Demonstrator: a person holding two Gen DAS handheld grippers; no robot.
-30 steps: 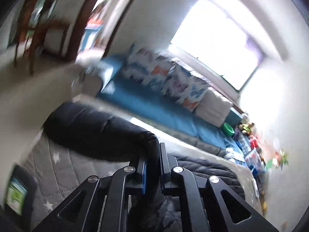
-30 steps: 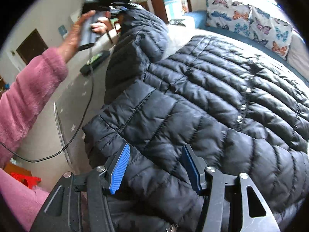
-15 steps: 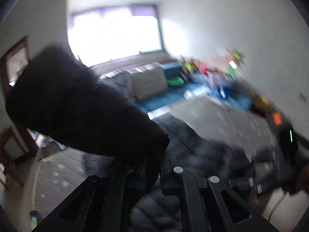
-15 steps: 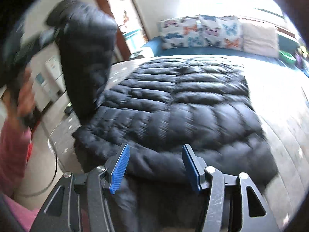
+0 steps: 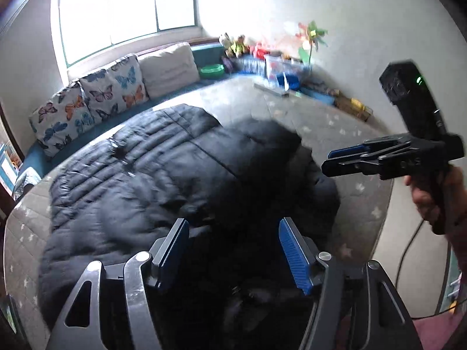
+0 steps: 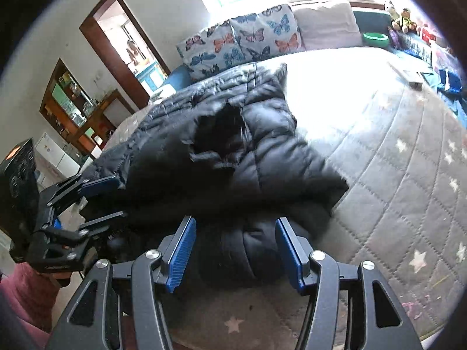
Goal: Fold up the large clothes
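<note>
A black puffer jacket (image 5: 140, 180) lies spread on the grey star-quilted bed (image 5: 335, 116). One sleeve (image 5: 262, 145) is folded across its body, with the open cuff (image 6: 221, 134) showing in the right wrist view. My left gripper (image 5: 233, 233) hovers over the jacket's near edge. Its jaws are opening, and the blue pads (image 5: 175, 245) press on nothing. My right gripper (image 6: 233, 227) is open above the jacket's near right corner (image 6: 248, 250), with fabric below it but not pinched. Each gripper shows in the other's view: right gripper (image 5: 327, 162), left gripper (image 6: 113, 198).
Butterfly cushions (image 5: 87, 102) and a beige cushion (image 5: 169, 67) line the far side under the window. A green bowl (image 5: 211, 70) and toys (image 5: 262, 55) sit at the far right. A doorway (image 6: 122, 43) and wooden shelves (image 6: 73, 102) stand to the left. A cable (image 5: 408, 242) hangs from the right hand.
The left gripper swung the raised sleeve across the jacket, let it drop there, and its jaws opened. The right gripper drew back toward the near right corner, still open.
</note>
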